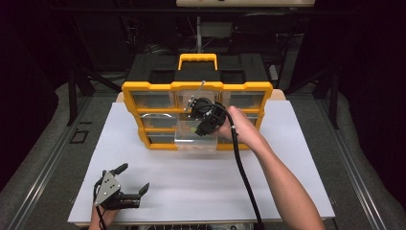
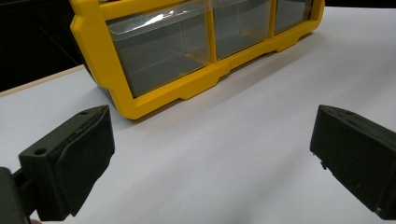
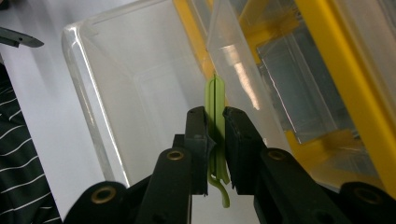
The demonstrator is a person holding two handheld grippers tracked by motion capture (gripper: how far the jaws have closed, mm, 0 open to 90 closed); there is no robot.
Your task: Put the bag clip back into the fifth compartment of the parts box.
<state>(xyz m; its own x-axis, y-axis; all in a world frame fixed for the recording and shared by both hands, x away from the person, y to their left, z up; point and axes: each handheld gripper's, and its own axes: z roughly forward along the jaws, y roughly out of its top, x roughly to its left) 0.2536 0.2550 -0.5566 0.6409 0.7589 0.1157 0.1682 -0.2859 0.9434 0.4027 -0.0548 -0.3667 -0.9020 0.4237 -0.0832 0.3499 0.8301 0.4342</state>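
In the high view, a yellow organizer (image 1: 196,86) with clear drawers stands on a white board (image 1: 201,182), its black back and yellow handle (image 1: 197,60) at the top. One clear drawer (image 1: 197,139) is pulled out from the lower middle of its front. The right gripper (image 1: 197,125) hangs over that drawer, held by the right hand (image 1: 239,128), with its black cable (image 1: 244,177) trailing toward the near edge. A spot of green shows at its tip. The left gripper (image 1: 131,179) rests near the board's near left corner, well apart from the organizer, jaws spread wide with nothing between them.

In the left gripper view, the two black jaws stand far apart over bare white board (image 2: 243,154). The left gripper (image 2: 210,154) holds nothing. The organizer (image 2: 187,46) lies ahead, its lower drawers closed.

In the right gripper view, the right gripper (image 3: 215,140) is clamped on a thin green clip (image 3: 215,100), which stands upright between the jaws and pokes out above and below them. Beyond it lies the open drawer (image 3: 140,84), with the organizer's yellow frame (image 3: 345,84) to the right. A striped sleeve (image 3: 14,158) shows at the left edge.
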